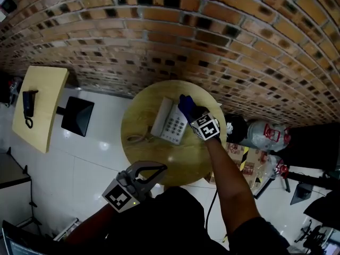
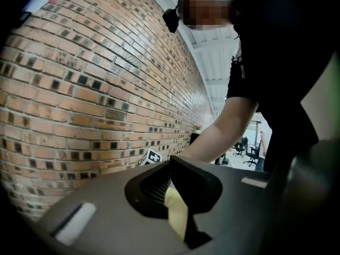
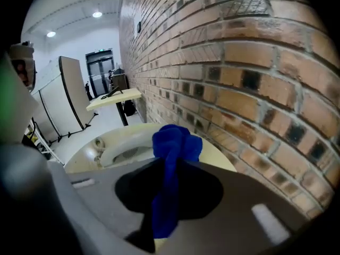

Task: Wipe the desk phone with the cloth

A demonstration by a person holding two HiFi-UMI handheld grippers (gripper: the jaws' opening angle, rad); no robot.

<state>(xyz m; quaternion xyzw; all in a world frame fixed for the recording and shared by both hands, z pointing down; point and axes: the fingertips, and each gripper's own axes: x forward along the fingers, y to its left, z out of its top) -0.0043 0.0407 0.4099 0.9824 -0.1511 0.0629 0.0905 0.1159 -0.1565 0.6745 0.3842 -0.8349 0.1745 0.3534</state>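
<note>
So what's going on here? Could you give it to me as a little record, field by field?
Setting: round wooden table beside a brick wall
Phone: light desk phone lying on the table, handset in place
Cloth: blue cloth, bunched up
Right gripper: jaws shut on the cloth, at the phone's wall-side end
Left gripper: jaws together, empty, held away from the phone
Cloth touching phone: cannot tell

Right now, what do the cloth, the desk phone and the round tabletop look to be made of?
Cloth: soft, matte blue fabric, bunched in plush folds; possibly microfibre.
Desk phone: smooth pale plastic, with a moulded handset and keys.
Tabletop: light wood-look surface with faint grain and a slight sheen; veneer or laminate, cannot tell.
</note>
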